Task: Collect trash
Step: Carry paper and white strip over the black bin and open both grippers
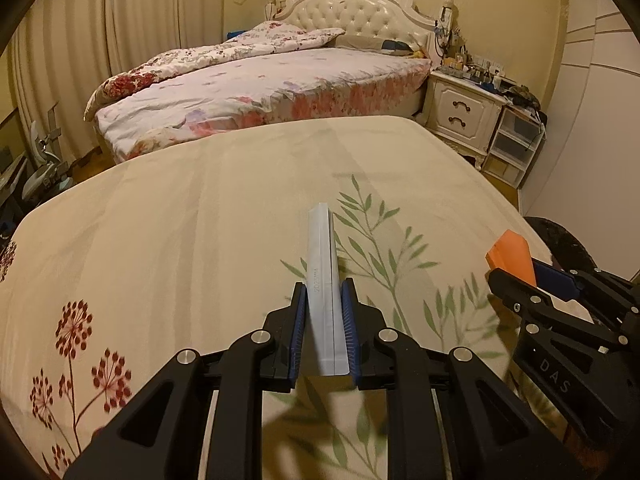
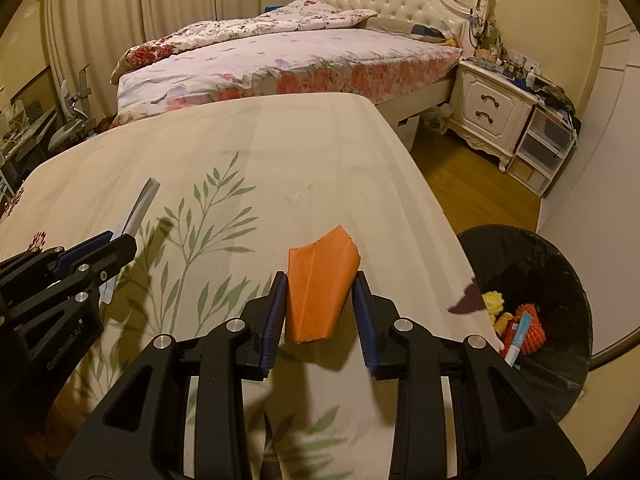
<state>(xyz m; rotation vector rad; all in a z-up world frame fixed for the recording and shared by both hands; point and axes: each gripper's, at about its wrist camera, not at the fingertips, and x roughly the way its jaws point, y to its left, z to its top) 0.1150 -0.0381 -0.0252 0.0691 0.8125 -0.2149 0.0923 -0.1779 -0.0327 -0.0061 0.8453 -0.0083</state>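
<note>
My left gripper (image 1: 324, 285) is shut on a long pale grey box (image 1: 320, 248), which sticks out forward above the cream cloth (image 1: 200, 220) printed with leaves and flowers. My right gripper (image 2: 320, 276) is shut on a folded orange paper (image 2: 316, 304), also held above the cloth. In the right wrist view the left gripper (image 2: 120, 242) with its box (image 2: 142, 204) is at the left edge. In the left wrist view the right gripper (image 1: 516, 280) with the orange paper (image 1: 512, 252) is at the right. A black-lined trash bin (image 2: 560, 264) stands on the floor right of the covered surface and holds several colourful scraps.
A bed (image 2: 300, 60) with floral bedding lies beyond the covered surface. A white nightstand (image 2: 492, 108) with clutter and a small drawer unit (image 2: 540, 152) stand at the back right. Wooden floor (image 2: 472, 184) runs between them and the bin. Curtains hang at the left.
</note>
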